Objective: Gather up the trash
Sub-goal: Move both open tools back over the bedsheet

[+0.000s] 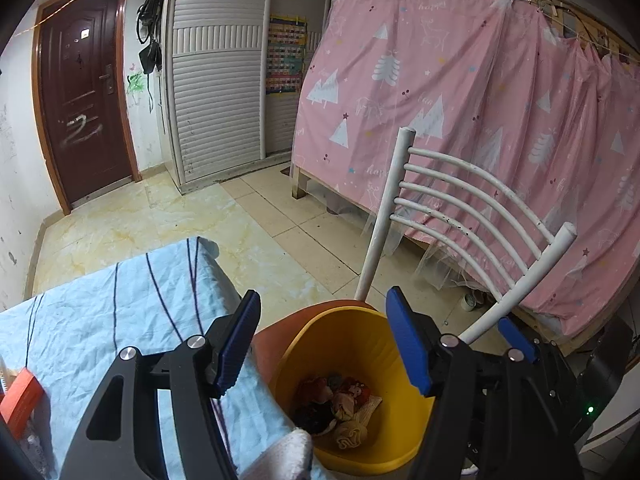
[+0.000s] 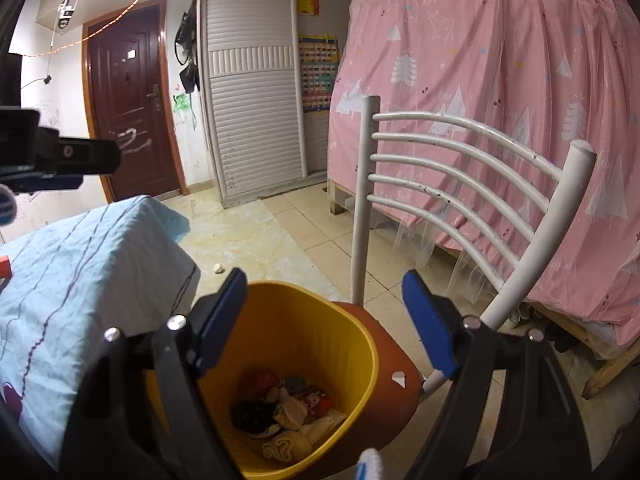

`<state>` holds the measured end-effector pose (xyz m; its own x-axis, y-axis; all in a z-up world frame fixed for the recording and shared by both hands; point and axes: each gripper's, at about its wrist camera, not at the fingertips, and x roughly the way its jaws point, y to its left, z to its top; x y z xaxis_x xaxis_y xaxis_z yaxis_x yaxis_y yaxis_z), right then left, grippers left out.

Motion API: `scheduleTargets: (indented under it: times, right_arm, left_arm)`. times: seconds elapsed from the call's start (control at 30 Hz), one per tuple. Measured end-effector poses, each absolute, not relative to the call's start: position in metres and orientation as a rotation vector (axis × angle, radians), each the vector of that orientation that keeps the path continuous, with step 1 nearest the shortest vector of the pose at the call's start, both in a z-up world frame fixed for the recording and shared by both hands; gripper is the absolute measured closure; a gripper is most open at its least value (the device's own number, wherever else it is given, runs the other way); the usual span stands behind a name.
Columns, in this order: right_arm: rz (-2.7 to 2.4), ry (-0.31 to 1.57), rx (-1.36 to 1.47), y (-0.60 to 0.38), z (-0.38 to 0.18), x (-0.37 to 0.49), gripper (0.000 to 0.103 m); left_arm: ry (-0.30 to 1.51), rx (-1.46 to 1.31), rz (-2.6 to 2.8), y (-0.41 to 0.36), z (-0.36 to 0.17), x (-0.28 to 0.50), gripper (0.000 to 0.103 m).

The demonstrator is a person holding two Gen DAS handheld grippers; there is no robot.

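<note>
— Hovering over the yellow bin, both of them. The left gripper has its blue fingers spread wide, nothing between them, nothing touched.

— And the right gripper?

— Same: fingers held far apart, empty, above the bin's mouth. The bin sits on the reddish-brown seat of the white chair, right beside the surface under the pale blue striped cloth.

— What's in the bin?

— A heap of trash at the bottom: crumpled scraps, red, dark, cream. I cannot tell the pieces apart; they are jumbled and small.

— Anything else hard to see?

— Plenty. An orange box lies on the cloth at the left edge, cut off by the frame. Something white and fuzzy pokes up at the bottom of the left view, near the bin rim; I cannot say what it is. A small pale scrap lies on the floor past the surface's corner. The pink curtain hides the bed entirely, and what lies under the bed frame is dark and blurred.
</note>
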<state>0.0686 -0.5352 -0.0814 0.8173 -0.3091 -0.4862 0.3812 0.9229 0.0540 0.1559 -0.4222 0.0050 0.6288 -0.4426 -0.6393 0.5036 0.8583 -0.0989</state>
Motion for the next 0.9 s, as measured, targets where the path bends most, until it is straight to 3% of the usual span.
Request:
scheduleTargets:
  times: [0.5,0.9]
  right_arm:
    - [-0.334,0.451,0.094,-0.5,-0.046,0.062,0.024]
    - [-0.24,0.437,0.011,-0.432,-0.019,0.076,0.021]
  left_arm:
    - [0.676,0.012,-0.487,-0.361,0.032,0.146,0.047]
    - [0.646,-0.051,-0.377,-0.266,0.044,0.142,0.044]
